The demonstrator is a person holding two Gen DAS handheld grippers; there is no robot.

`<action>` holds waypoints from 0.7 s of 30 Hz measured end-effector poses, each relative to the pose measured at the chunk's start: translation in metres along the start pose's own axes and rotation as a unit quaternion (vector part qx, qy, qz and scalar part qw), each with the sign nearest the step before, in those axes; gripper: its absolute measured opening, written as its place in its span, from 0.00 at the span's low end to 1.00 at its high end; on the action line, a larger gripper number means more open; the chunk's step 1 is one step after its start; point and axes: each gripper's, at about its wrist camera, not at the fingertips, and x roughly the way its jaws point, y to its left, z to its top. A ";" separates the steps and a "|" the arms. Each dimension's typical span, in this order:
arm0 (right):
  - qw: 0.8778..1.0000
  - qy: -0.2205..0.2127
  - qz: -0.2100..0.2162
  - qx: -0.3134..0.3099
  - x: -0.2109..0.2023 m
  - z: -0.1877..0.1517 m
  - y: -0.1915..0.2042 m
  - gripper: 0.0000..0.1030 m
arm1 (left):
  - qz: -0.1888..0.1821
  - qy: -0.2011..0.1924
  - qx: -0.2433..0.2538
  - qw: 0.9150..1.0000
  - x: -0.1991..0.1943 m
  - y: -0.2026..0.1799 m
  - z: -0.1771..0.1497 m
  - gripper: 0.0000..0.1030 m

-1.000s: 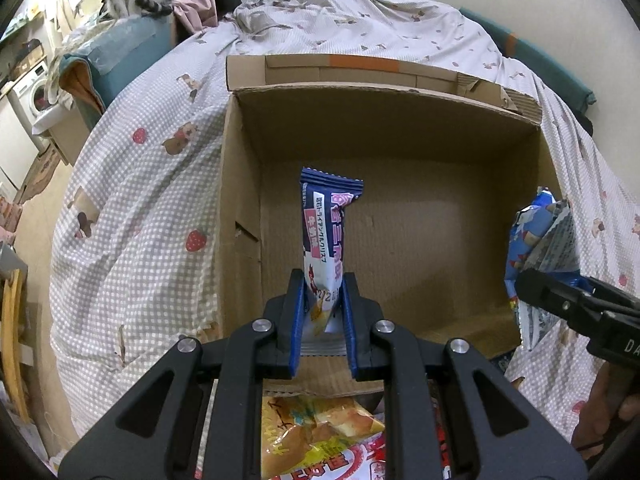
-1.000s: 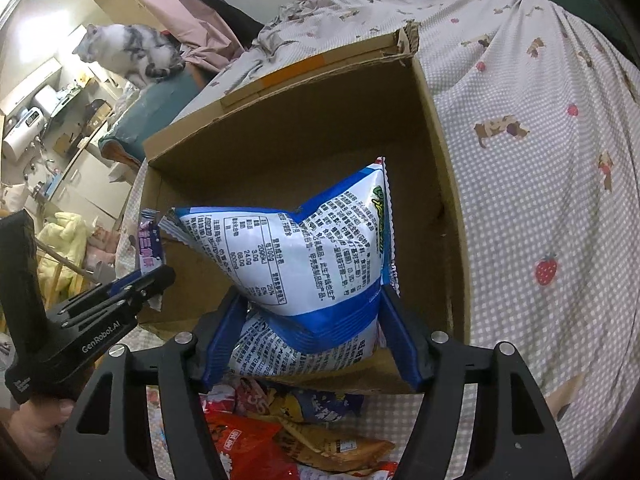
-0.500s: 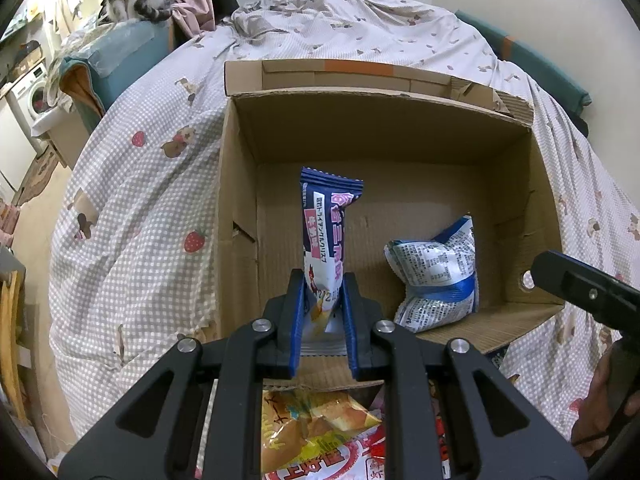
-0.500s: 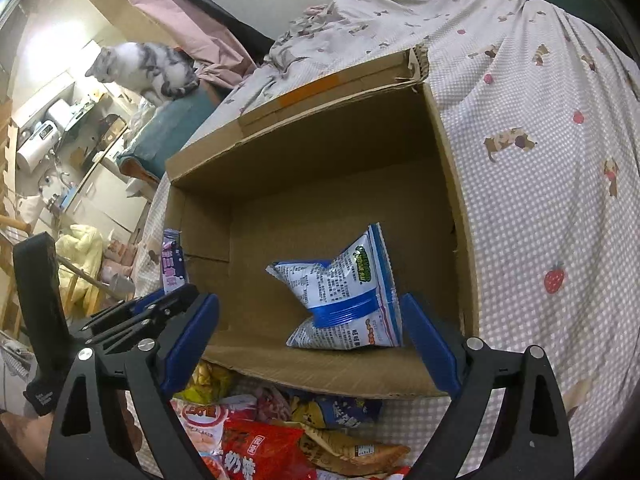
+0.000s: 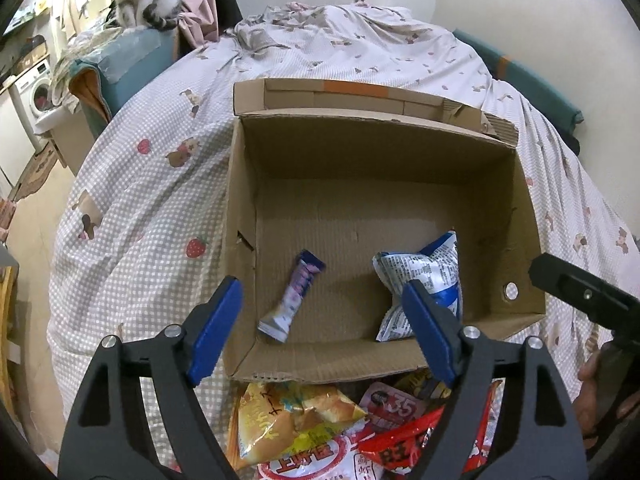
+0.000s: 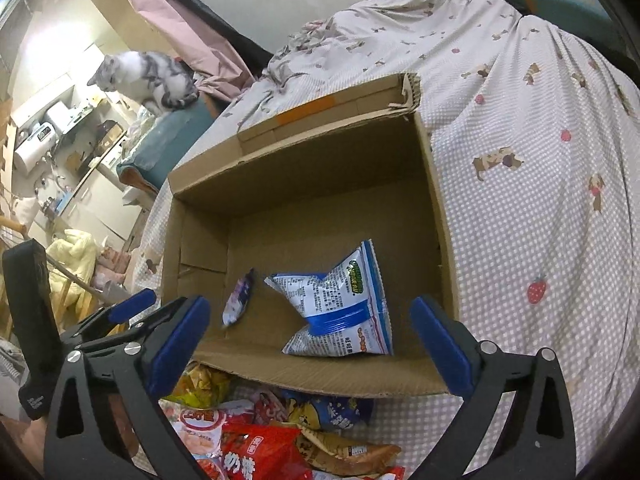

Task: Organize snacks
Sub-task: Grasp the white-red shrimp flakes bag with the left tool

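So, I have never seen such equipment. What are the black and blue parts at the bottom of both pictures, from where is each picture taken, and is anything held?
There is no robot here. A person holds a pair of hand tongs in each hand, and each pair carries a wide-angle camera looking forward along its two blue-padded fingers. One picture comes from the left tongs, the other from the right tongs.

Both look down into an open brown cardboard box on a bed with a checked, cartoon-print cover. Inside lie a slim purple-and-white snack stick and a puffy blue-and-white snack bag.

Nothing is held: the left tongs are opening and the right tongs stand wide, both empty. In front of the box lies a pile of colourful snack packets not yet put in. A grey-and-white cat sits in the background.
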 end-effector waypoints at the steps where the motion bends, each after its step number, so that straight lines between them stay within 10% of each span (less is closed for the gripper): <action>1: 1.000 -0.002 -0.004 0.000 -0.002 0.000 0.000 1.00 | -0.001 -0.002 -0.002 1.000 -0.002 0.001 0.000 0.77; 21: 1.000 -0.002 0.002 -0.012 -0.037 -0.022 0.017 1.00 | 0.007 -0.035 0.010 0.999 -0.053 0.004 -0.009 0.77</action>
